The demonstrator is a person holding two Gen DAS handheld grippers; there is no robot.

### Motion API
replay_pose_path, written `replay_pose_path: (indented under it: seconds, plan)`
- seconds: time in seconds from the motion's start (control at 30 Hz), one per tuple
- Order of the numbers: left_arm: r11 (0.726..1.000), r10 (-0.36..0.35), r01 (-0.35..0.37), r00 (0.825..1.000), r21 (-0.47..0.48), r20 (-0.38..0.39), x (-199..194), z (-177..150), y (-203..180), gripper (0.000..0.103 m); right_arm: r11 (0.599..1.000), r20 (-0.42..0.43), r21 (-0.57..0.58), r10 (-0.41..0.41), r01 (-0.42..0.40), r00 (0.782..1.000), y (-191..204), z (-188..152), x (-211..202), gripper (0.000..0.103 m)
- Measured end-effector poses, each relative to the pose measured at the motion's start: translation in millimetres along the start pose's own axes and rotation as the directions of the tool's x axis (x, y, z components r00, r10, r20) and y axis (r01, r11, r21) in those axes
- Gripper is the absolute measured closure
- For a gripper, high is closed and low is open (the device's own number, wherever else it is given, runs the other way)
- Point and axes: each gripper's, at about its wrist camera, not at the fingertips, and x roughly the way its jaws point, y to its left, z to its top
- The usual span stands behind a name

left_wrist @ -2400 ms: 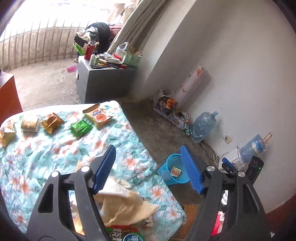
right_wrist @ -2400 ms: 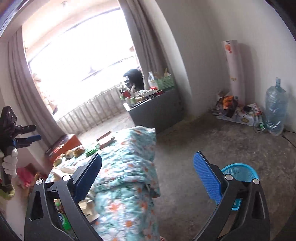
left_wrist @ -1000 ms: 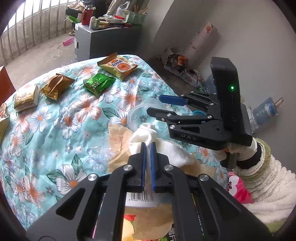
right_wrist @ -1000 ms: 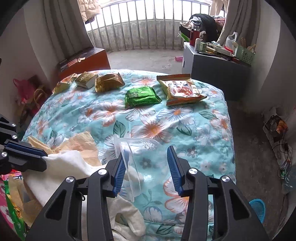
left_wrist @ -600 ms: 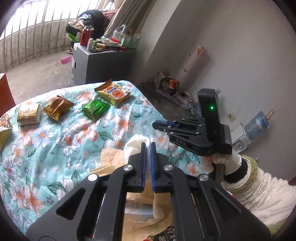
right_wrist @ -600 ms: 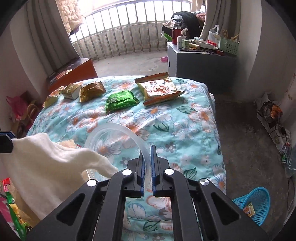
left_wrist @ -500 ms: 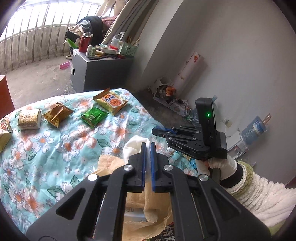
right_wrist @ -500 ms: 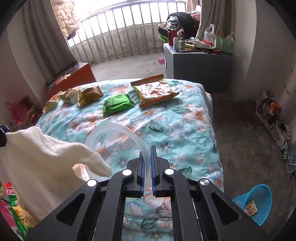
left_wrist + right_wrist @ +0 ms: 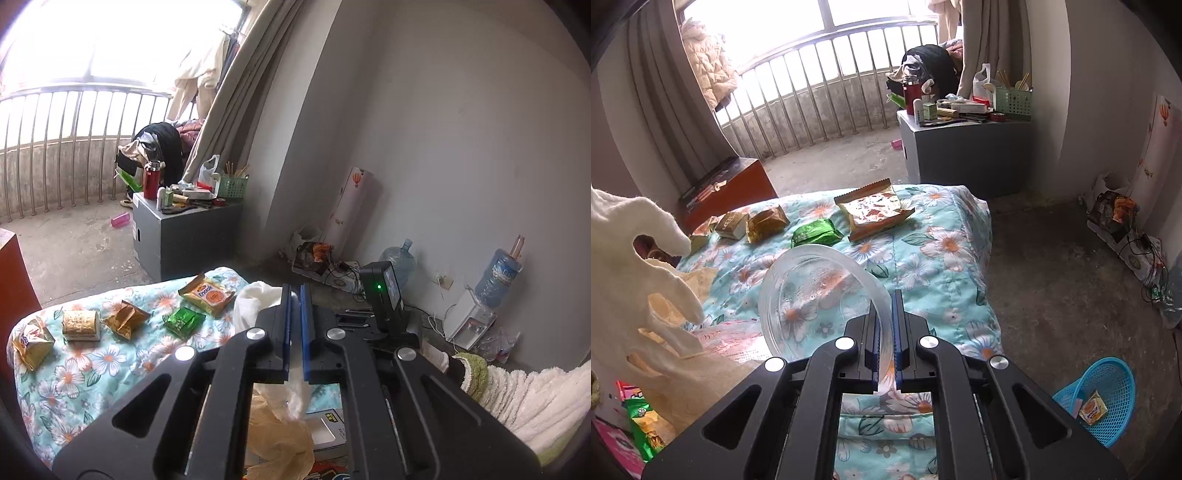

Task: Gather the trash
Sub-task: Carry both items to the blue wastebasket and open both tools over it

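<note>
Clear plastic container [image 9: 820, 295] in my right gripper [image 9: 884, 332], jaws pinched on its rim, held above flowered blanket [image 9: 938, 251]. White glove [image 9: 639, 266] hangs from my left gripper [image 9: 293, 325], jaws closed on cloth. Blue basket [image 9: 1115, 380] on floor, well apart, holds one small packet [image 9: 1092, 407]. Task early, I judge: five snack packets, green one [image 9: 816, 230] among them, not yet collected from blanket.
</note>
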Motion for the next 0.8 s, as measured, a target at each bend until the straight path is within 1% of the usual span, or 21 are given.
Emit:
replay_pose_path:
  seconds: [0.1,0.17,0.23,0.3,0.37,0.47,0.57,0.7,0.8]
  plan:
    - [1.0,-0.012,0.012,0.998,0.0,0.064,-14.2,13.8,-7.0,0.1,1.0,0.015,0.004,-0.001,0.001,1.0,-3.4,-0.9,-10.8,0.097]
    - [1.0,-0.027,0.026,0.993,0.013,0.119,-28.3,26.4,-14.6,0.1,1.0,0.022,0.004,-0.002,0.002,1.0,-4.1,-1.9,-17.0,0.097]
    - [0.999,-0.041,0.038,0.987,0.023,0.156,-40.1,36.4,-22.8,0.1,1.0,0.03,0.007,-0.002,0.001,1.0,-5.2,-3.1,-22.9,0.097]
    - [0.999,-0.026,0.022,0.986,0.026,0.164,-45.9,43.7,-30.0,0.1,1.0,0.043,0.013,-0.003,0.003,0.999,-6.7,-4.5,-30.2,0.097]
    - [0.999,-0.034,0.031,0.984,0.021,0.172,-48.8,46.4,-34.1,0.1,1.0,0.058,0.02,-0.004,0.003,0.998,-9.4,-6.1,-38.6,0.097]
    - [0.999,-0.03,0.028,0.986,0.015,0.165,-48.3,44.1,-39.6,0.1,0.999,0.082,0.037,-0.01,0.007,0.997,-16.3,-9.3,-53.0,0.097]
    - [1.0,-0.03,0.03,0.991,0.002,0.133,-42.1,36.5,-43.3,0.1,0.999,0.102,0.045,-0.025,0.021,0.994,-21.3,-16.5,-71.1,0.097]
    - [0.999,-0.039,0.04,0.996,-0.004,0.084,-30.0,25.5,-48.5,0.1,0.997,0.124,0.032,-0.077,0.074,0.989,-25.3,-30.5,-97.0,0.097]
    - [0.998,-0.06,0.061,0.997,-0.003,0.037,-13.9,17.5,-56.9,0.1,0.992,0.13,0.034,-0.124,0.121,0.984,-30.8,-44.2,-114.5,0.097]
